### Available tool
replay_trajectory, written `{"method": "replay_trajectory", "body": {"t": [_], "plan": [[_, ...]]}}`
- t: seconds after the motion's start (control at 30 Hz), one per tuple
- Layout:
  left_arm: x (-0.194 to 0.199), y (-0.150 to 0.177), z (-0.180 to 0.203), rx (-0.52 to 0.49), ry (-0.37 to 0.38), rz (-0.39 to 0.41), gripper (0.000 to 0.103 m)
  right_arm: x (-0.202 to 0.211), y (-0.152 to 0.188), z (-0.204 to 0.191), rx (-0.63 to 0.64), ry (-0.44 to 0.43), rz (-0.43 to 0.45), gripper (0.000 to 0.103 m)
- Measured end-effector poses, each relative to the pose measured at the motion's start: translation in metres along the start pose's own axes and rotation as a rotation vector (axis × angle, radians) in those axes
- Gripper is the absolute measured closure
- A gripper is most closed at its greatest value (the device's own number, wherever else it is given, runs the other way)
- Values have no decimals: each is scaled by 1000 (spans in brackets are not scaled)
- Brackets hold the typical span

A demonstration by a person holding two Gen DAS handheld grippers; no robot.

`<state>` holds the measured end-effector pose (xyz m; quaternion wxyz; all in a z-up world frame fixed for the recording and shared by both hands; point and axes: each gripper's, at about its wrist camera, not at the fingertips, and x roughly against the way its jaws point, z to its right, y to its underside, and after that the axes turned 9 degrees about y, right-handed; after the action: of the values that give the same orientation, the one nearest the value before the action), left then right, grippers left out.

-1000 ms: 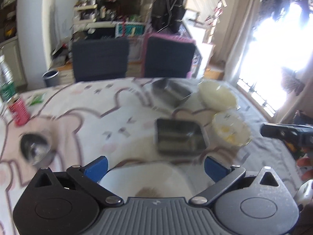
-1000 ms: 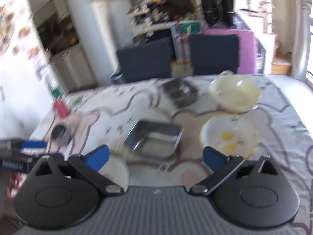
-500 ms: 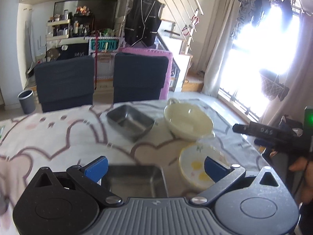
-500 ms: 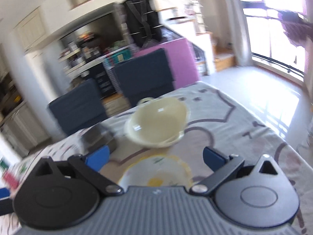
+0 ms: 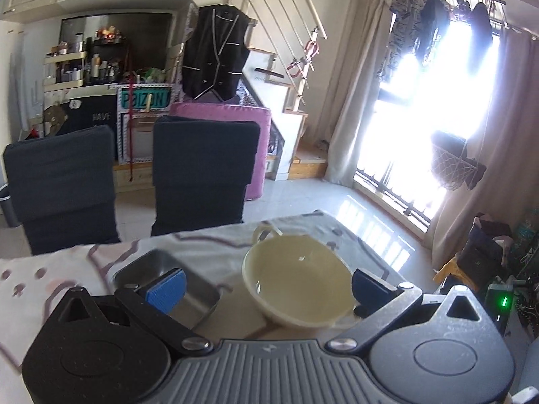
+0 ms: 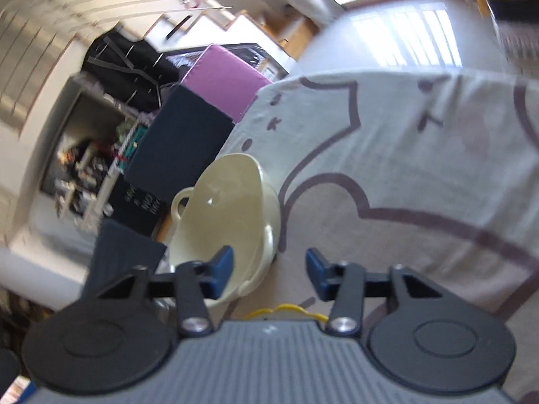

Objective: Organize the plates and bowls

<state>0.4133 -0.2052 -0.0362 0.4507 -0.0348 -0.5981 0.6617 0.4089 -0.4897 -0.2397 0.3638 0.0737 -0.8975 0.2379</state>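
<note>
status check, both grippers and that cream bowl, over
Left gripper open, nothing held. Right gripper open, rolled sideways, one pad inside the cream bowl rim, not clamped. Steel tray beside bowl; nothing blocking.

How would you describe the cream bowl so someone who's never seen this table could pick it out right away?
Start at the table with the white cloth printed in brown outlines, at the end nearest the bright window. The cream bowl sits there, just right of a square steel tray. It is the only round, pale yellow dish, with a small loop handle on its rim.
</note>
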Motion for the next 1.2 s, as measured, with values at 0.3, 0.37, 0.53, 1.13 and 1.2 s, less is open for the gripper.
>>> {"method": "replay_trajectory", "body": {"t": [0.3, 0.37, 0.53, 1.13, 1.2], "plan": [[-49, -13, -10, 30, 10, -42, 2, -18, 4, 0, -42, -52, -38, 92], [-58, -15, -11, 30, 7, -50, 4, -15, -2, 2, -66, -54, -57, 93], [-81, -15, -13, 52, 24, -77, 7, -6, -19, 10, -23, -10, -1, 95], [-174, -10, -67, 275, 117, -226, 44, -1, -42, 14, 34, 6, 43, 56], [-183, -13, -67, 271, 123, -239, 48, -2, -38, 14, 48, 18, 27, 56]]}}
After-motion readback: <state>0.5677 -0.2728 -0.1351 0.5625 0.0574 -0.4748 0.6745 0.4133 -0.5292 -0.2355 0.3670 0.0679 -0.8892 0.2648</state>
